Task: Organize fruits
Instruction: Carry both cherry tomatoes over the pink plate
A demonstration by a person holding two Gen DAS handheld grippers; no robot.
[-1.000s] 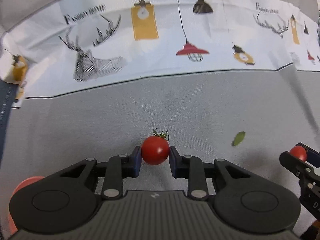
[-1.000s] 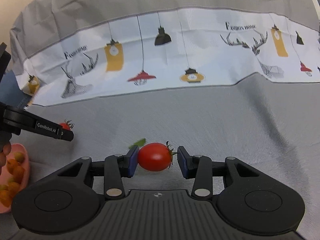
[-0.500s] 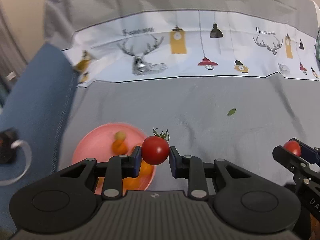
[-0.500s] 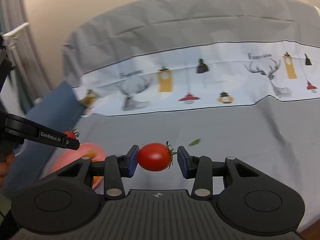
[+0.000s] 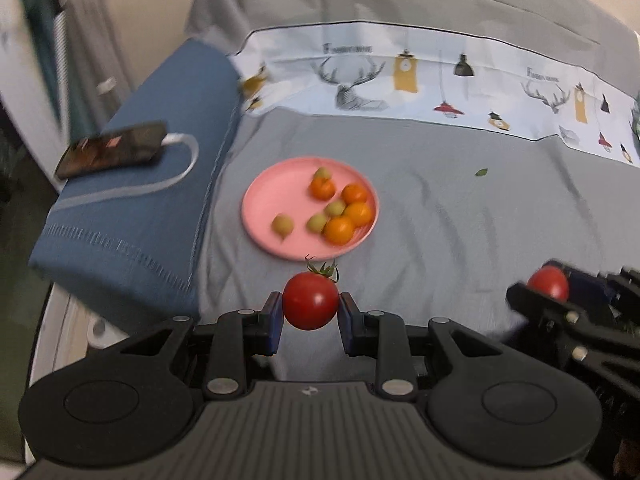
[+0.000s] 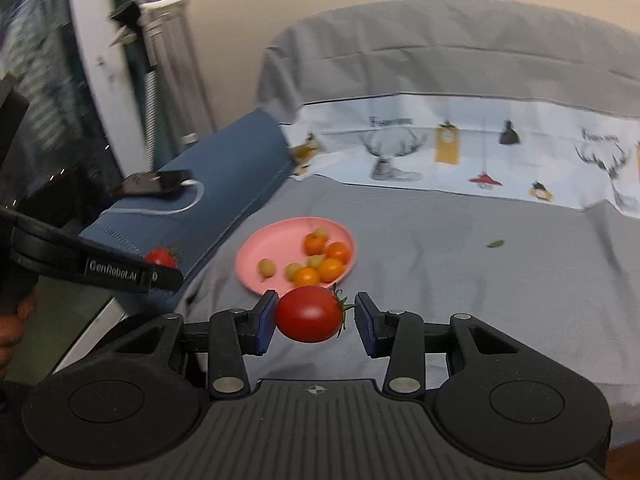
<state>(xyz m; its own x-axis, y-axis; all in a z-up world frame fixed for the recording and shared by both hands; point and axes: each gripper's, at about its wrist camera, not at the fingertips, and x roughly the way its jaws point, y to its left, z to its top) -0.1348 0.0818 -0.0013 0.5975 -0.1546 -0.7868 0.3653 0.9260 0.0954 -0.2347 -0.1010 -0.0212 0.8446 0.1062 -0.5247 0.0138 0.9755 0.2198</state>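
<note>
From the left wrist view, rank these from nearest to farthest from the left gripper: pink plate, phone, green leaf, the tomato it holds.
1. Tomato, clamped in the left gripper.
2. Pink plate, just ahead, slightly left.
3. Green leaf, ahead to the right, and phone, far left on the blue cushion: too close to call.

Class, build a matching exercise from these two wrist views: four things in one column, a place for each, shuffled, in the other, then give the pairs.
Things:
1. round tomato
2. oval tomato
3. orange fruits
4. phone

Places:
A. on the pink plate
B. on the blue cushion
C. in the left tongs
D. in the right tongs

Pairs: 1-C, 2-D, 3-A, 4-B
</note>
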